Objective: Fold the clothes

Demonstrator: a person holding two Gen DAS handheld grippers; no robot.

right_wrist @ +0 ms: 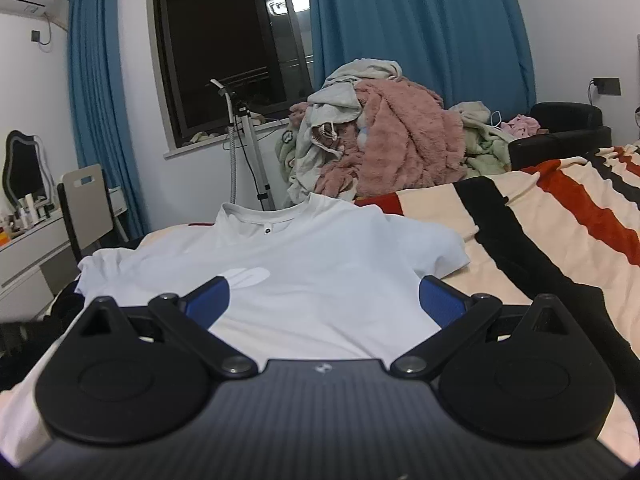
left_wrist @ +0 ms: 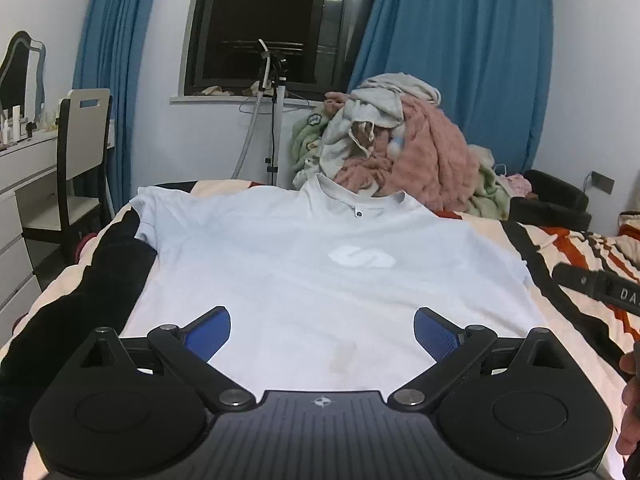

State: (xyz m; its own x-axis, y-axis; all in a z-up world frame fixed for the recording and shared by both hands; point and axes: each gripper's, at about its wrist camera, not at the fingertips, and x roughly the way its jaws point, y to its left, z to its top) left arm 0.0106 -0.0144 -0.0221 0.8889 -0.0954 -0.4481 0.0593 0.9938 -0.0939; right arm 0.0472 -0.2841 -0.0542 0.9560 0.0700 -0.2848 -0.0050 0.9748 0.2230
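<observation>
The T-shirt (left_wrist: 304,280) is pale blue-white with a white logo (left_wrist: 361,257) on its chest. The blanket (right_wrist: 560,216) has cream, black and orange-red stripes; the curtains (right_wrist: 420,28) are blue, and the fuzzy throw (right_wrist: 404,140) is pink.

1. A dark window (left_wrist: 260,28) in a black frame stood at twelve o'clock, night beyond its panes.
2. Long blue curtains (left_wrist: 452,80) hung either side against white walls (left_wrist: 160,128).
3. A white dressing table (left_wrist: 24,168) with a wavy-framed mirror (left_wrist: 22,68) sat at nine o'clock, a pale-backed chair (left_wrist: 82,136) beside it.
4. A black armchair (right_wrist: 560,132) stood at two o'clock.
5. A white air conditioner (right_wrist: 28,0) was mounted at ten o'clock.
</observation>
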